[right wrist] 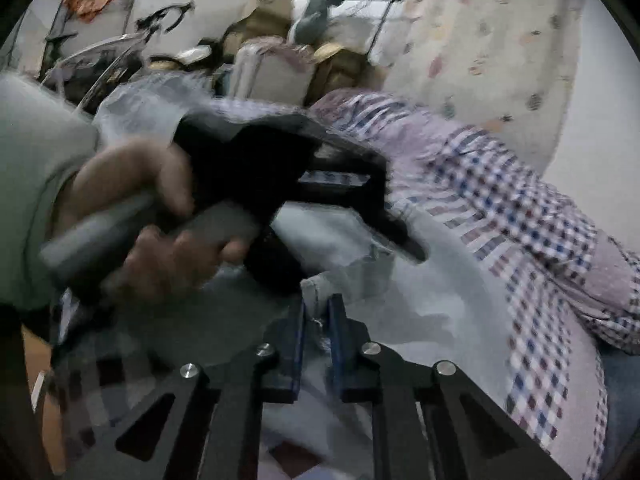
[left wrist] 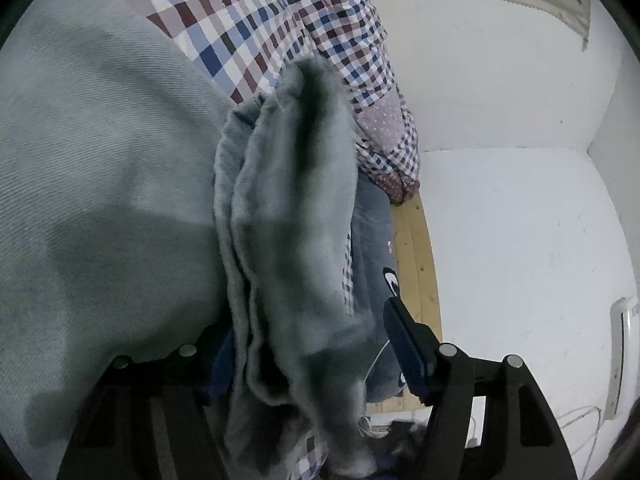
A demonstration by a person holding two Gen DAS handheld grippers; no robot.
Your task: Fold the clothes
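Left tongs (left wrist: pixel 308 360) wide, bunched grey denim garment (left wrist: pixel 288 216) draped between. Right tongs (right wrist: pixel 316 344) narrow, pinching pale denim edge (right wrist: pixel 316 300). Checked shirt (left wrist: pixel 240 28) beneath.

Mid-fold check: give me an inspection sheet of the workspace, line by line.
Surface: wooden slat edge shows beside the clothes.
Job's things: grey-green garment, bunched; checked shirt behind it; dark blue garment underneath.
Clutter: boxes and bags piled at the far wall.
Grippers: left hand-held gripper wide open around the bunched fold, left finger hidden; right hand-held gripper shut on a pale fabric edge.
Cables: white cable on the floor.
Surroundings: white wall, patterned curtain.
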